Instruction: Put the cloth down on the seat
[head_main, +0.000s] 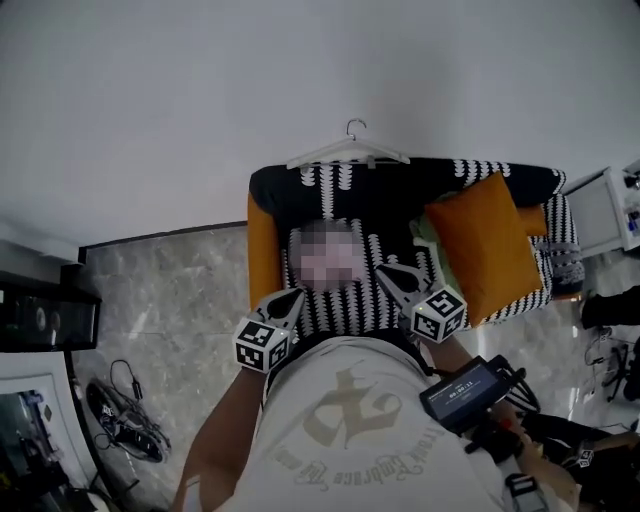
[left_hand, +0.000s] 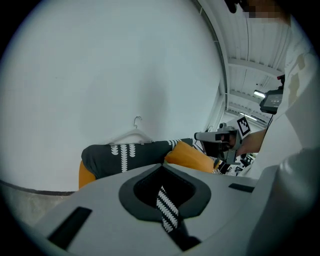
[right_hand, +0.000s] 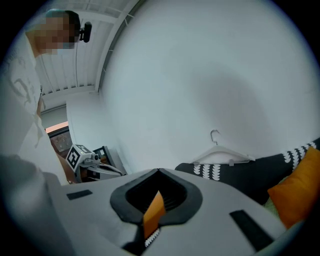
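Observation:
A black cloth with white patterned bands (head_main: 380, 200) is draped over an orange seat (head_main: 262, 250), covering its back and cushion. My left gripper (head_main: 296, 294) is at the seat's front left edge, low over the cloth. Its jaws are shut, with a strip of the patterned cloth (left_hand: 166, 210) pinched between the pads. My right gripper (head_main: 383, 270) is at the front middle of the seat, jaws also shut. An orange strip with white pattern at its lower end (right_hand: 153, 212) shows between its pads.
An orange cushion (head_main: 485, 245) leans at the right of the seat. A white hanger (head_main: 348, 152) rests on the seat's back against the white wall. Cables (head_main: 125, 415) lie on the marble floor at left. A white unit (head_main: 605, 210) stands to the right.

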